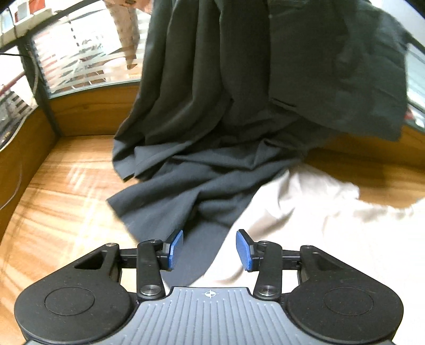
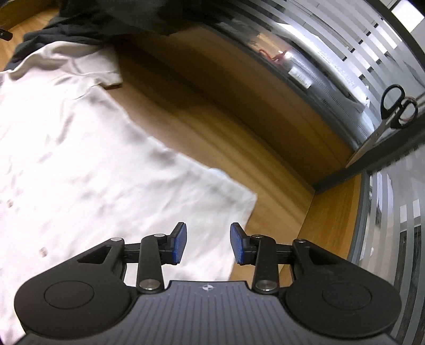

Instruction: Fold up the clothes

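Note:
A white shirt (image 2: 79,148) lies spread flat on the wooden table (image 2: 212,106); part of it shows in the left wrist view (image 1: 318,212). A dark grey garment (image 1: 212,106) hangs in folds from above and piles onto the table, overlapping the white shirt's edge; it shows at the top left of the right wrist view (image 2: 106,16). My left gripper (image 1: 209,248) is open and empty, over the seam between the dark cloth and the white shirt. My right gripper (image 2: 208,244) is open and empty above the white shirt's near corner.
Wooden walls with frosted striped glass (image 1: 87,53) panels enclose the table at the back and sides. Black-handled scissors (image 2: 390,114) hang at the glass partition on the right. Bare wood (image 1: 58,199) lies left of the dark garment.

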`<state>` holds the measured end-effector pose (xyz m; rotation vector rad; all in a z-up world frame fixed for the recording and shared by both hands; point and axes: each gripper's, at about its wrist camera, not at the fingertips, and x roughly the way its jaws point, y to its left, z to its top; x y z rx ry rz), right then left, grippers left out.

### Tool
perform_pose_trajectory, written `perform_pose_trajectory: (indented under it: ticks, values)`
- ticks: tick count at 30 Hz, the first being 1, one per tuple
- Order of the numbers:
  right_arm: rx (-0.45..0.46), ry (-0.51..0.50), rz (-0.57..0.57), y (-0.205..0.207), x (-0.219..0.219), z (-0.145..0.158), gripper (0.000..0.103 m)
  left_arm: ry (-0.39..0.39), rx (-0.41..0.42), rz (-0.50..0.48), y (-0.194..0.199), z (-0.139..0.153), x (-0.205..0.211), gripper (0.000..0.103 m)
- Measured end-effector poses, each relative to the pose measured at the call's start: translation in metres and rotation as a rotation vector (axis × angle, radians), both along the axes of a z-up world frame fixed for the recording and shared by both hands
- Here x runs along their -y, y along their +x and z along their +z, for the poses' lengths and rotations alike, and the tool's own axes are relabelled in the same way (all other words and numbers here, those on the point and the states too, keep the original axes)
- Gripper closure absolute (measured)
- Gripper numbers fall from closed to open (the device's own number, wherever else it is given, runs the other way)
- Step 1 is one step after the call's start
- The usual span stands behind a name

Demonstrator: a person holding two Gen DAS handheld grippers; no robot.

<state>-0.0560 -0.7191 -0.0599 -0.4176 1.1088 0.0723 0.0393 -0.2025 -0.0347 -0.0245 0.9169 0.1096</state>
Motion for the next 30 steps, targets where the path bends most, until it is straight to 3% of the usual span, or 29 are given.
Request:
perform_pose_trajectory:
  ticks: [12,21,26,30]
  values:
    - [0.003,0.069,-0.075,-0.116,-0.033,0.003,0.059,-0.008,-0.015,-0.051,-0.128,-0.003,0.011,0.050]
    - [0.033,0.065,-0.160,-0.222,-0.076,-0.004,0.055,-0.012,-0.022,-0.181,-0.229,-0.034,0.023,0.049]
    - [0.010,0.056,-0.185,-0.274,-0.102,-0.014,0.055,-0.028,-0.031,-0.244,-0.280,-0.057,0.031,0.043]
    - [0.005,0.061,-0.220,-0.308,-0.120,-0.016,0.055,-0.081,-0.047,-0.279,-0.305,-0.084,0.032,0.043]
